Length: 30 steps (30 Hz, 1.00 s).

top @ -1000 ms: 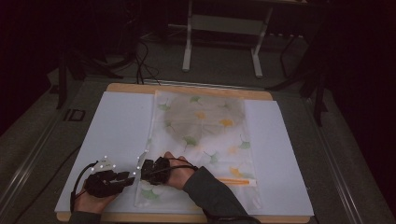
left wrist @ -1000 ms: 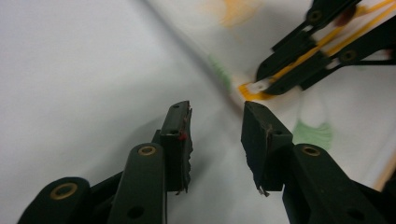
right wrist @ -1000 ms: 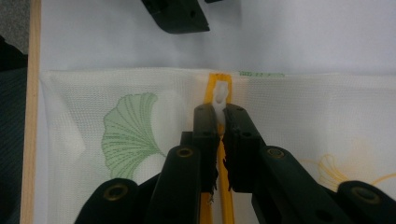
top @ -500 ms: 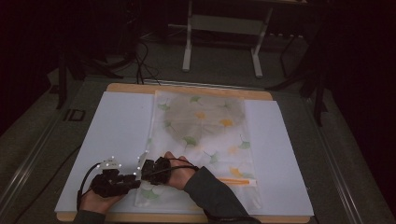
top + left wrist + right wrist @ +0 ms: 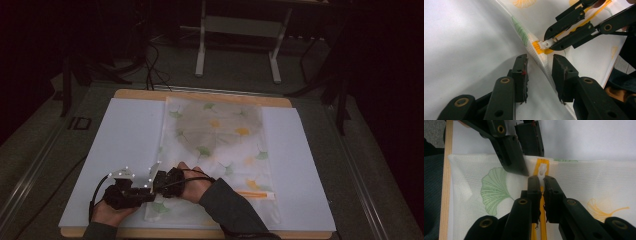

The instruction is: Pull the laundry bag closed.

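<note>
The work in hand was on the zipper of a white mesh pouch (image 5: 220,150) printed with ginkgo leaves, which lay flat on a white sheet (image 5: 120,150) covering the table (image 5: 200,95), near the person's edge. The step looked like the start of a zip pull: the slider sat at the very end of the orange zipper (image 5: 541,170), at the pouch's corner.

The right hand-held gripper (image 5: 541,185) had its jaws pressed together on the white zipper pull (image 5: 542,173), pinching it just below its small hole. The left hand-held gripper (image 5: 539,65) stood spread, 1 jaw on either side of the raised pouch edge beside the zipper's end, not yet clamping the fabric. In the high view both hand-held grippers sat close together at the pouch's near left corner, the left (image 5: 131,189) just beside the right (image 5: 167,180).

The next move, as I judge it, called for the left jaws to close on that corner so the mesh was anchored, then for the right to draw the pull steadily along the orange track. Without that anchor, the light fabric would likely bunch and drag along with the slider.
</note>
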Motion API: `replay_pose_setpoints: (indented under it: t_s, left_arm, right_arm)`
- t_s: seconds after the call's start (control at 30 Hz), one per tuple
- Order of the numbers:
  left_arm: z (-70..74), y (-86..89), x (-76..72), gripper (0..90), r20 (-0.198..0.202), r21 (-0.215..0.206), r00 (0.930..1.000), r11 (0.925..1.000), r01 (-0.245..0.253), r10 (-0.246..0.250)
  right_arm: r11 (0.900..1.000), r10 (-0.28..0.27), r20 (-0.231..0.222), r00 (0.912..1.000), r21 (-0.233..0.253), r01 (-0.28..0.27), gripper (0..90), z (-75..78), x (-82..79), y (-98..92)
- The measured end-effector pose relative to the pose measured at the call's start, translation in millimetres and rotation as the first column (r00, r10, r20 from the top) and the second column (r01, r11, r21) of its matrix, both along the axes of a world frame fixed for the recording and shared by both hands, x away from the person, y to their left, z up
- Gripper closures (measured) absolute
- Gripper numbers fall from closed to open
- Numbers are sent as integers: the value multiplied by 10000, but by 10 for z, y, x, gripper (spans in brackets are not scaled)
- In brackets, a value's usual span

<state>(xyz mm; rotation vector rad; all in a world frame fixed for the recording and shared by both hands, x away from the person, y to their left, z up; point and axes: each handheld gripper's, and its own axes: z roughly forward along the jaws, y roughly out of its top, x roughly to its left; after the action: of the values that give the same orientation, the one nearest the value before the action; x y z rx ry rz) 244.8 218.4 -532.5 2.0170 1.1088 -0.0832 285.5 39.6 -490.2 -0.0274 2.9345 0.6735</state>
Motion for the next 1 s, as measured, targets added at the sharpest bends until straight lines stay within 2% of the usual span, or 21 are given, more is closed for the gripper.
replay_pose_setpoints:
  t_s: [0.1,0.3,0.53,1.0]
  left_arm:
    - [-20,-19,23,667,-96,2,9999,10000,85,-85]
    - [-44,-49,41,774,-181,30,9993,9995,316,-315]
    - [-55,-42,35,843,-279,-131,9989,9992,370,-373]
    - [-42,-32,21,862,-219,-273,9990,9989,373,-379]
  right_arm:
    - [10000,36,-16,10000,-7,-36,842,5,-6,-2]
    - [10000,57,-54,10000,-54,-58,842,-8,-7,-6]
    - [9999,18,-24,10000,-102,-19,840,-49,2,-17]
    - [10000,2,-69,10000,18,-1,838,-92,16,-8]
